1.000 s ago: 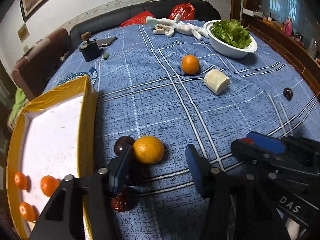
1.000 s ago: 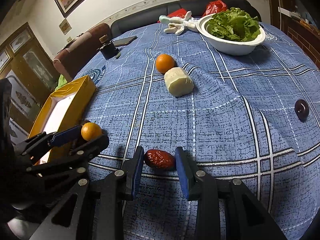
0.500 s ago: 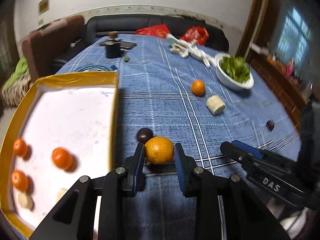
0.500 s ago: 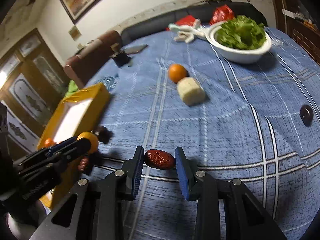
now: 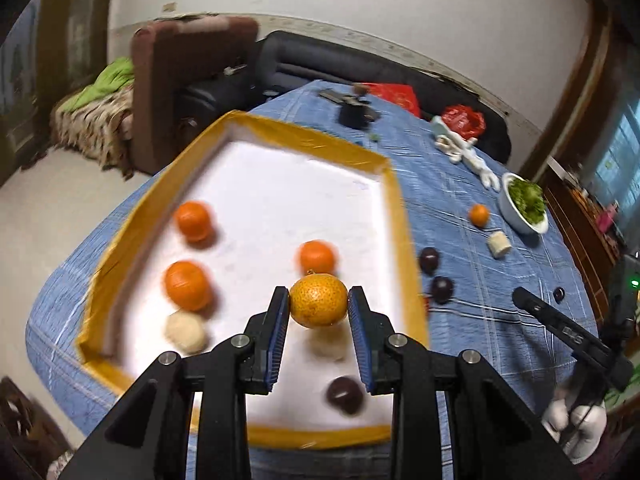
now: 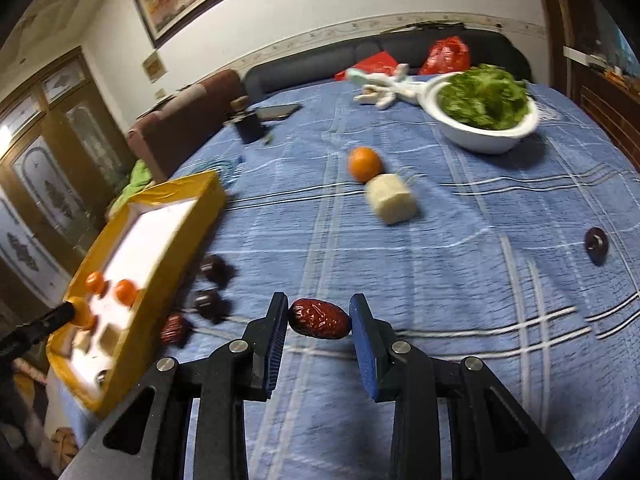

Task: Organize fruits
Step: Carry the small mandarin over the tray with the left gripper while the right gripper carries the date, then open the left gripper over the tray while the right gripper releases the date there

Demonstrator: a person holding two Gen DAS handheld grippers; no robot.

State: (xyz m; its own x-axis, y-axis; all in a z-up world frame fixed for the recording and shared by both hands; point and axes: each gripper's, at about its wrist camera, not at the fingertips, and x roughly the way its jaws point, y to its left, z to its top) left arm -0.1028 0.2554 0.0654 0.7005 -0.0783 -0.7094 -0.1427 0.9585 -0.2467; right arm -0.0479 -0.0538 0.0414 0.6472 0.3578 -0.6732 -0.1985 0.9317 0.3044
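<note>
A: What is the left gripper (image 5: 319, 306) doing?
B: Its jaws are clamping an orange (image 5: 318, 300), holding it over the white floor of the yellow tray (image 5: 394, 184).
A: What is lying in the tray?
B: Three tangerines (image 5: 188, 284), two pale chunks and a dark plum (image 5: 344, 394).
A: And the right gripper (image 6: 319, 320)?
B: It is pinching a red date (image 6: 319, 319) end to end above the blue cloth (image 6: 460, 280).
A: What is sitting outside the tray?
B: Two plums (image 6: 208, 304) and another date (image 6: 174, 330) just beside its wall. Farther off, a tangerine is touching a pale chunk (image 6: 392, 199), near a bowl of lettuce (image 6: 486, 110). One more plum (image 6: 596, 241) is lying well apart at the right.
</note>
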